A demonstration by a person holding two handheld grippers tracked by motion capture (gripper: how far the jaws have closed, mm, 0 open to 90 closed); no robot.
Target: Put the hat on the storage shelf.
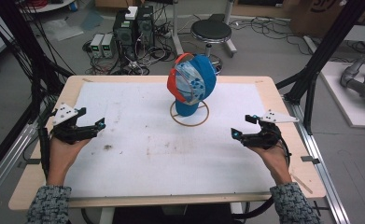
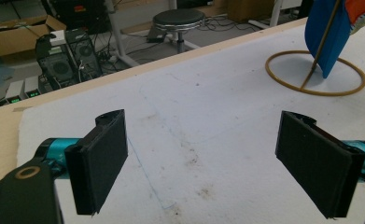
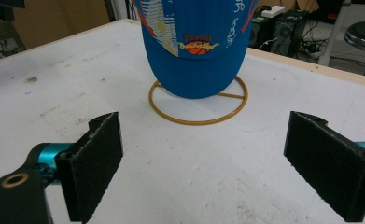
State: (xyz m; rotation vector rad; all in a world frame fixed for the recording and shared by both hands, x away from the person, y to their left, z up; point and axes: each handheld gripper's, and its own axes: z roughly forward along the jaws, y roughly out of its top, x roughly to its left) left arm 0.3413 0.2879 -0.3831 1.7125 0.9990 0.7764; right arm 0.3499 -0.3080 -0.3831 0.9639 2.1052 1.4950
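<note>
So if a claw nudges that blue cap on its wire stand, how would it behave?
The blue cap is cloth, so it likely gives and feels light. It hangs high on a thin wire stand with a ring base, so a push would probably rock or tip both.

The left gripper (image 2: 203,163) holds its two black jaws wide apart over the white sheet (image 2: 217,121), with nothing between them. The sheet has small dark stains and a thin blue line near the middle. At the top right a gold ring (image 2: 283,83) lies on the sheet, and a thin rod rises from it beside the blue cap (image 2: 327,37). Behind the wooden table edge (image 2: 124,74) stand a black stool (image 2: 178,21), two computer towers (image 2: 63,58) and a cardboard box (image 2: 12,32) on the floor.
</note>
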